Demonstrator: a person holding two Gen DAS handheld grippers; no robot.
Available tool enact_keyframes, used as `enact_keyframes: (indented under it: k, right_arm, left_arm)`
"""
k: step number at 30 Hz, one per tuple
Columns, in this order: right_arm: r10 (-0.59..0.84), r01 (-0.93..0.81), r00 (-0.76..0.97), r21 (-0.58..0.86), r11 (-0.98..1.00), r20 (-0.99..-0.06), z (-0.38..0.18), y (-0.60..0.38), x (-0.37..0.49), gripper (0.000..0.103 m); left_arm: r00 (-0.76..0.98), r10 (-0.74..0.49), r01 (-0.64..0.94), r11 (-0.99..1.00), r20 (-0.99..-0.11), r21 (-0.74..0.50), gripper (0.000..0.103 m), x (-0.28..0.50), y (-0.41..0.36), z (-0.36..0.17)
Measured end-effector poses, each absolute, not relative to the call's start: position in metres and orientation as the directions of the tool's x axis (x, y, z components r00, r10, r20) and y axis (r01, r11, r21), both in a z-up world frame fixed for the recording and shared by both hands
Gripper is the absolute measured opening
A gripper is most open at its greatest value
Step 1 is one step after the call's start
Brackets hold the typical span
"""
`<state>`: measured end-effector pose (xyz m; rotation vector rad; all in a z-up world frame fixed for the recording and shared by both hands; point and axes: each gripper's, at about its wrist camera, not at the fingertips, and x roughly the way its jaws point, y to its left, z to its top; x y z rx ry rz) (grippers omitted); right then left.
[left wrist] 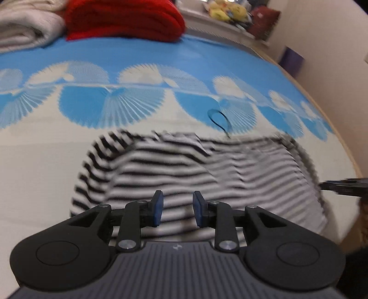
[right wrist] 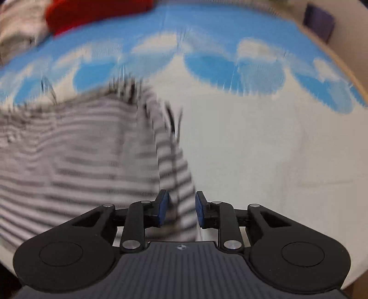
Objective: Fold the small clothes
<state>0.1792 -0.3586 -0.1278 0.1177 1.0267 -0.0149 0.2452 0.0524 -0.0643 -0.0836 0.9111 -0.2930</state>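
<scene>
A small black-and-white striped garment (left wrist: 184, 170) lies on a bed sheet patterned white and blue (left wrist: 46, 161). Its sleeve at the left is folded inward and a thin dark loop sticks out at its far edge. My left gripper (left wrist: 177, 210) is open and empty, just above the garment's near hem. My right gripper (right wrist: 181, 209) is open and empty, over the garment's right edge (right wrist: 174, 165); that view is blurred. Part of the right gripper (left wrist: 345, 187) shows at the right edge of the left wrist view.
A folded red knit (left wrist: 124, 20) and a folded cream garment (left wrist: 25, 25) lie at the far left of the bed. A shelf with yellow soft toys (left wrist: 227, 10) stands behind. The bed's wooden edge (left wrist: 322, 110) runs along the right, by a wall.
</scene>
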Motion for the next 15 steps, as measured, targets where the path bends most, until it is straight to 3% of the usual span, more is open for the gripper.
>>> enact_keyframes:
  k: [7,15]
  right_arm:
    - [0.010,0.084,0.675,0.090,0.992,-0.738,-0.123,-0.348,0.205,0.033]
    - [-0.004,0.085,0.680,0.073,0.994,-0.733,-0.136,-0.333,0.253,0.033]
  left_arm:
    - [0.623,-0.205,0.179,0.977,-0.755,-0.118,0.031,0.272,0.044,-0.074]
    - [0.607,-0.163,0.132,0.986,-0.778,-0.104,0.031,0.307,0.037,-0.090]
